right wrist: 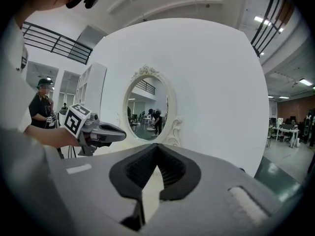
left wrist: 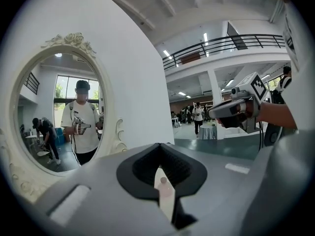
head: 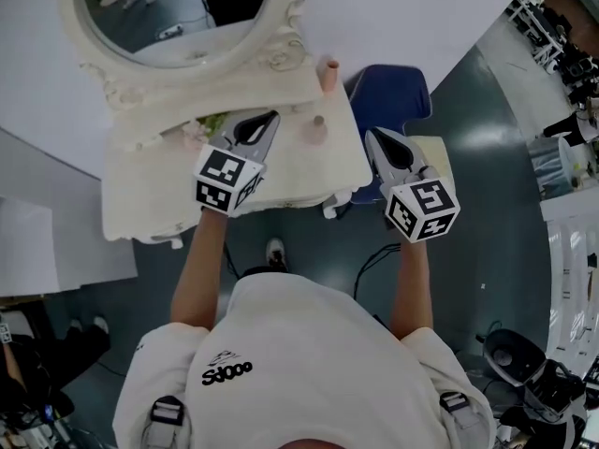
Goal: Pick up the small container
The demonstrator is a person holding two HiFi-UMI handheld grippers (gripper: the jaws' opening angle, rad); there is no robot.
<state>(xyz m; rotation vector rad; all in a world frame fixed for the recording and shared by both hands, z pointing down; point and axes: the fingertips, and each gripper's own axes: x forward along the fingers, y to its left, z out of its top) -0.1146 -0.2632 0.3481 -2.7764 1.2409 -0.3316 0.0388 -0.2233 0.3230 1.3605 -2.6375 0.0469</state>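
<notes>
an oval mirror stands at the back of a cream dressing table. the left gripper hovers over the tabletop, jaws together, empty. the small pink container stands on the table just right of its tips. the right gripper, jaws also together and empty, hangs by the table's right edge, near a blue chair.

small container: pink, upright, on cream vanity
</notes>
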